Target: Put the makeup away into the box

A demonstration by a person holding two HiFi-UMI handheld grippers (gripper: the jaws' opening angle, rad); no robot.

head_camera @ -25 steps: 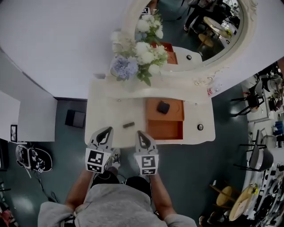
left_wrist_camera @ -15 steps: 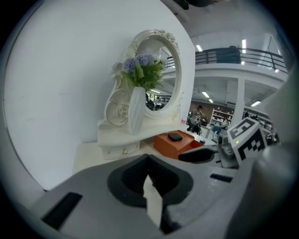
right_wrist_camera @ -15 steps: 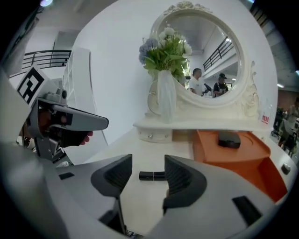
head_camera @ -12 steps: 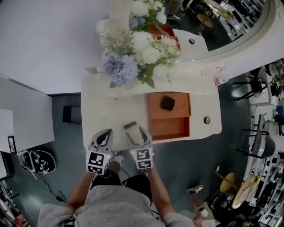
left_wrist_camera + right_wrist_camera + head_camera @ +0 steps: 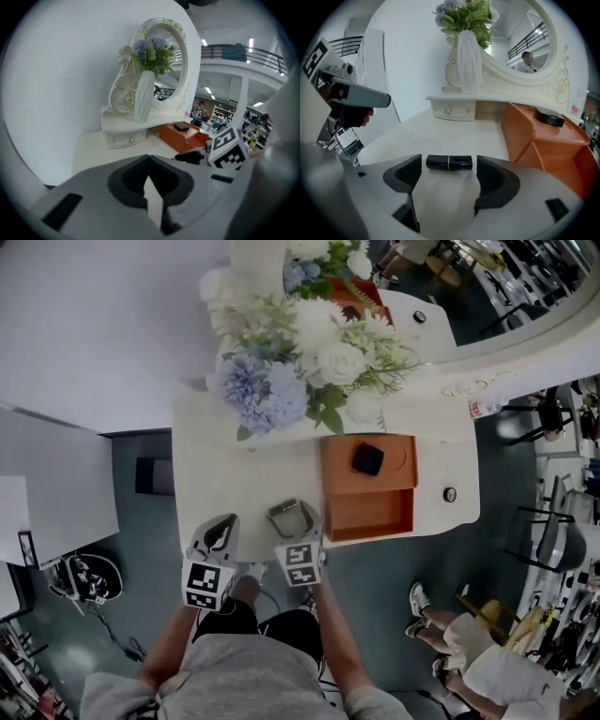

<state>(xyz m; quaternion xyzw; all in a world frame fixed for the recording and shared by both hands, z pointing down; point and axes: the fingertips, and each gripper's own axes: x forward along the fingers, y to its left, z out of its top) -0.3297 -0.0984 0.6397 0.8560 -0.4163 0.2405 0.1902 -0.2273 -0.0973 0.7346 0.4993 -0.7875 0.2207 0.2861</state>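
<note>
Black lipstick tube [image 5: 449, 162] lies on the cream surface [image 5: 440, 136], not yet in the orange box [image 5: 543, 145]. Right tongs [image 5: 449, 180], jaws just opened wide, flank it untouched; left tongs [image 5: 150, 164] closed, empty. Pick-up and transfer remain.

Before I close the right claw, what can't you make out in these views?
- Black tube: head view, lost among the right claw's jaws; no print readable anywhere.
- Orange box inside: right gripper view shows only outer walls.
- Black item on the box: too small to identify.
- Table, back edge: head view, flowers cover it.
</note>
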